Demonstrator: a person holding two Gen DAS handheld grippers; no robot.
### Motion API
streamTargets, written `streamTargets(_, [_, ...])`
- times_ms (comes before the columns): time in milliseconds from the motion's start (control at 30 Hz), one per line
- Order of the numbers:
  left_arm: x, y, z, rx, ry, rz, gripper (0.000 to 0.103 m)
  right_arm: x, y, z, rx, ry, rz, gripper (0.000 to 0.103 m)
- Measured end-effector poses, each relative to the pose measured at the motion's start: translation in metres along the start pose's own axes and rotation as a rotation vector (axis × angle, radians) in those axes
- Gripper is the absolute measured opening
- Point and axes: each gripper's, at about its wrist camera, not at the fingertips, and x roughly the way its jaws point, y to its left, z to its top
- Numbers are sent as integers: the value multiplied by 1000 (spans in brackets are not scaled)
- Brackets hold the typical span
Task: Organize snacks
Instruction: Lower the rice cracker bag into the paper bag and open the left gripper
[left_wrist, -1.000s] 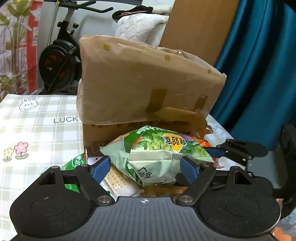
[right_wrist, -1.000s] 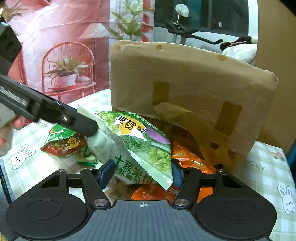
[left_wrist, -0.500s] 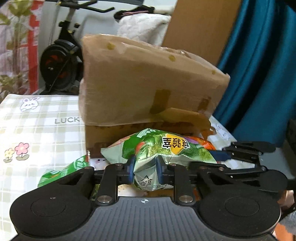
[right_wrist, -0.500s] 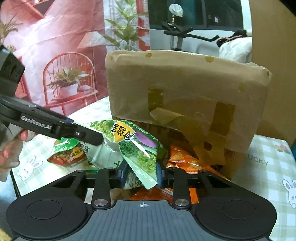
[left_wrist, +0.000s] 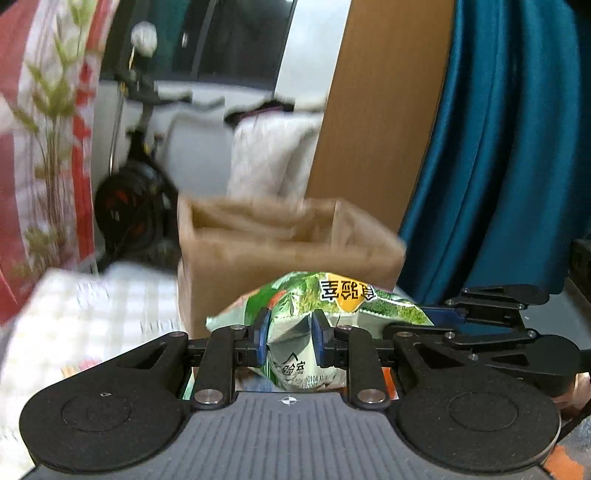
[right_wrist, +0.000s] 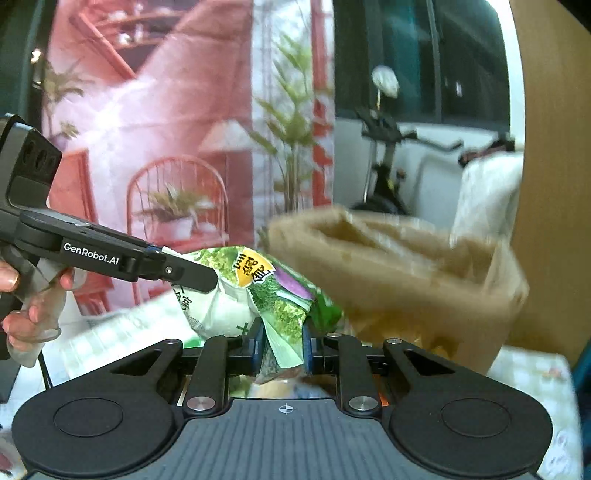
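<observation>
Left wrist view: left tongs (left_wrist: 288, 341) are clamped on one end of the green crinkled foil snack bag (left_wrist: 325, 306). Right tongs (right_wrist: 282, 347) pinch its other end, jaws closing further. Bag hangs between both, long axis across. Open-topped brown cardboard box (left_wrist: 258, 251) stands just beyond, mouth upward and unobstructed, on the checked worktop (left_wrist: 92, 306).

Glossy crinkled foil snack bag (left_wrist: 332, 306); matt brown paper-wrapped cardboard box (left_wrist: 280, 243).
</observation>
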Motion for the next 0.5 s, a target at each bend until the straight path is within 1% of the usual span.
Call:
streamTargets(133, [-28,-17,28,30,-119,3,25,-27,4,32,-36,-101,-15,18])
streamTargets(233, [-31,-27,50,58,-176,0,25,-40,0,55,-79,-160,-37,18])
streamTargets(367, [-6,-31,77,61,-210,-18,25,-36,-22,80,-115,-194,-77,18])
streamTargets(500, [34,-30,95,46,-196,-26,25,-13,-53,93,-131,-184,-122,18])
